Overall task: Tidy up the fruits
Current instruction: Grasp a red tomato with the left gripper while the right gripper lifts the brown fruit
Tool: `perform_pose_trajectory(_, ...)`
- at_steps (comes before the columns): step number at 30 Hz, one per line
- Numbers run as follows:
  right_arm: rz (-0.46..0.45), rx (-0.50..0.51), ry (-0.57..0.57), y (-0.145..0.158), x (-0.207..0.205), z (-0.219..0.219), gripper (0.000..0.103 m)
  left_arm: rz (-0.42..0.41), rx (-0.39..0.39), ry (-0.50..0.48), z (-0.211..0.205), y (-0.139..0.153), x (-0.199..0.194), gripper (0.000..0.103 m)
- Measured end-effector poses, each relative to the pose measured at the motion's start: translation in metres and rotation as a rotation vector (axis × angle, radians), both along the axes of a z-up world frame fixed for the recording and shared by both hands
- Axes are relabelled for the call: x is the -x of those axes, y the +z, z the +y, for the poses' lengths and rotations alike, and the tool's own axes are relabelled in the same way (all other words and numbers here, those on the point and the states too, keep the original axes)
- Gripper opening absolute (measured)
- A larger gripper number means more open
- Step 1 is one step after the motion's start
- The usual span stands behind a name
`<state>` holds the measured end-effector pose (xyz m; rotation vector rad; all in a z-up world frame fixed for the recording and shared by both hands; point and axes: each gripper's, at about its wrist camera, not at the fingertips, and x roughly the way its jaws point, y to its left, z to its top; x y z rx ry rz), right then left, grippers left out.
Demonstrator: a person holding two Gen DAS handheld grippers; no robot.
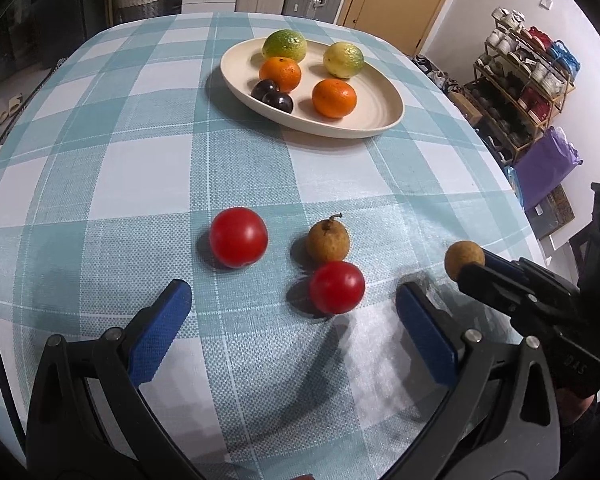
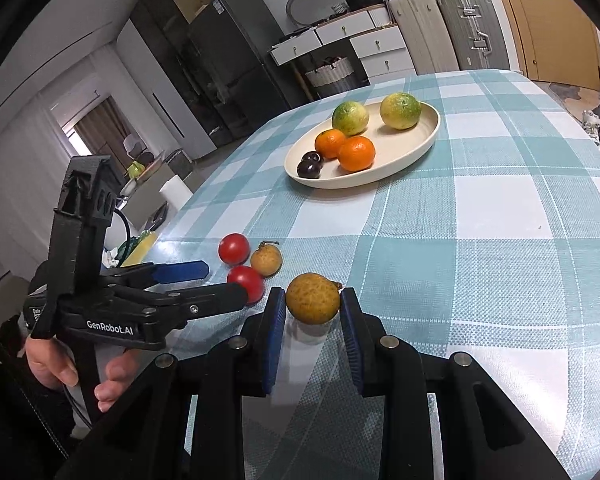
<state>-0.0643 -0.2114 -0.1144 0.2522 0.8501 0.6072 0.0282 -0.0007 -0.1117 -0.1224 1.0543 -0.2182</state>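
My right gripper (image 2: 312, 300) is shut on a small brown speckled fruit (image 2: 313, 298), held by both blue pads close over the checked cloth. In the left wrist view that fruit (image 1: 464, 260) sits at the tip of the right gripper (image 1: 472, 270), at the right. My left gripper (image 1: 293, 288) stands open and holds nothing. Just ahead of it lie two red tomatoes (image 1: 239, 237) (image 1: 337, 287) and a brown fruit with a stem (image 1: 327, 240). The nearer tomato lies between the fingertips, untouched. The left gripper (image 2: 224, 280) also shows in the right wrist view, a hand gripping it.
A cream oval plate (image 1: 380, 120) stands farther back with two green-yellow citrus, two oranges and two dark plums on it. The table edge curves away on the right, a shoe rack (image 1: 520, 80) beyond it. Drawers and suitcases stand behind the table.
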Motion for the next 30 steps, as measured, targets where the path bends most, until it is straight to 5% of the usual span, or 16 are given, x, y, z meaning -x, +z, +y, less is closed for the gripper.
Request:
perform_pose_trajectory(6, 0.007, -0.003, -0.002, -0.002, 0.000, -0.002, 0.028, 0.001, 0.050, -0.007, 0.000, 0.004, 0.002, 0.098)
perform_pose_trajectory(10, 0.010, -0.007, -0.007, -0.003, -0.001, -0.003, 0.028, -0.007, 0.074, -0.022, -0.001, 0.007, 0.004, 0.084)
perform_pose_trajectory(13, 0.005, -0.006, -0.004, -0.001, -0.001, -0.003, 0.028, 0.020, 0.163, -0.008, 0.004, 0.005, 0.003, 0.078)
perform_pose_trajectory(21, 0.005, -0.004, -0.004, -0.001, -0.001, -0.003, 0.028, 0.046, 0.136, -0.040, -0.001, -0.001, 0.003, 0.027)
perform_pose_trajectory(30, 0.009, 0.003, 0.000, -0.002, -0.002, -0.002, 0.028, 0.011, 0.123, -0.079, -0.006, 0.007, 0.007, 0.024)
